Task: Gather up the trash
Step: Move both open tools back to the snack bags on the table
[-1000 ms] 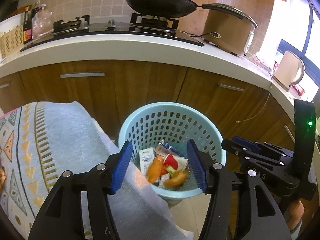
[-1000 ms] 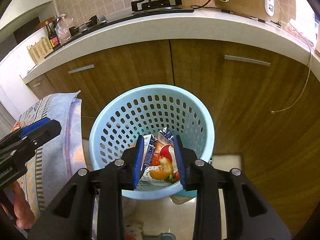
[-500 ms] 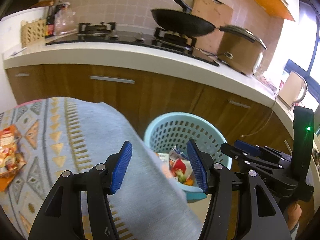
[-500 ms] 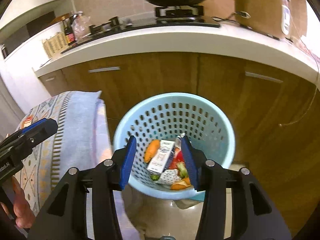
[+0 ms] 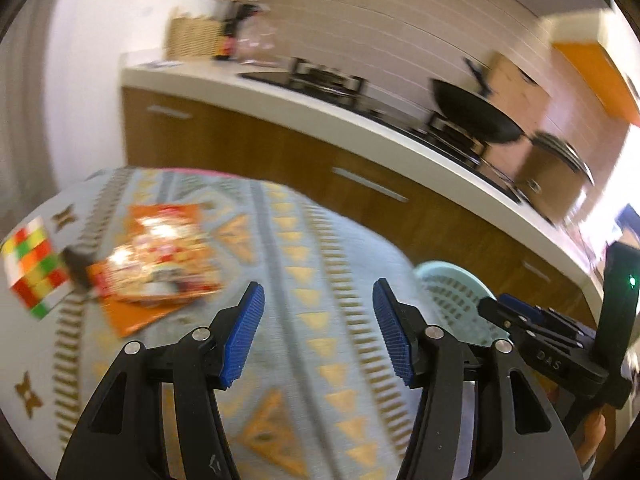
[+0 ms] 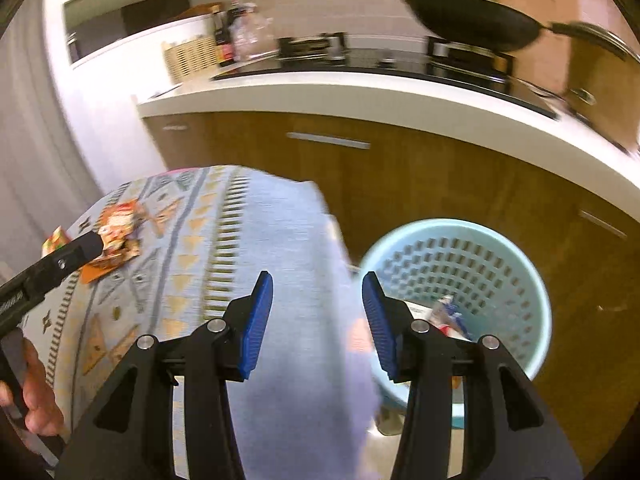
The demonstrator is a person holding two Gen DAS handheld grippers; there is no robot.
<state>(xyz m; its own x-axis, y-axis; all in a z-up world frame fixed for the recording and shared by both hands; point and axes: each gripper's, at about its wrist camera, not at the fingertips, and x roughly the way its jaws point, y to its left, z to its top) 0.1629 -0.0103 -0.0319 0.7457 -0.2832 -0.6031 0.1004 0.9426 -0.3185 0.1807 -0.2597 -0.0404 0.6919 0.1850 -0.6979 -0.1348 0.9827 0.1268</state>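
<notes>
Both hand-held grippers, left (image 5: 318, 330) and right (image 6: 317, 322), stood apart, empty; orange snack packet (image 5: 156, 256) at ten o'clock on patterned cloth (image 5: 320, 264).

Motion blur smears the orange snack wrapper (image 5: 154, 258) left of the left tool's fingers, its print unreadable. Right of the right tool, the pale blue perforated plastic basket (image 6: 516, 264) hides most of its blurred contents behind a blue-padded finger (image 6: 378, 322).
</notes>
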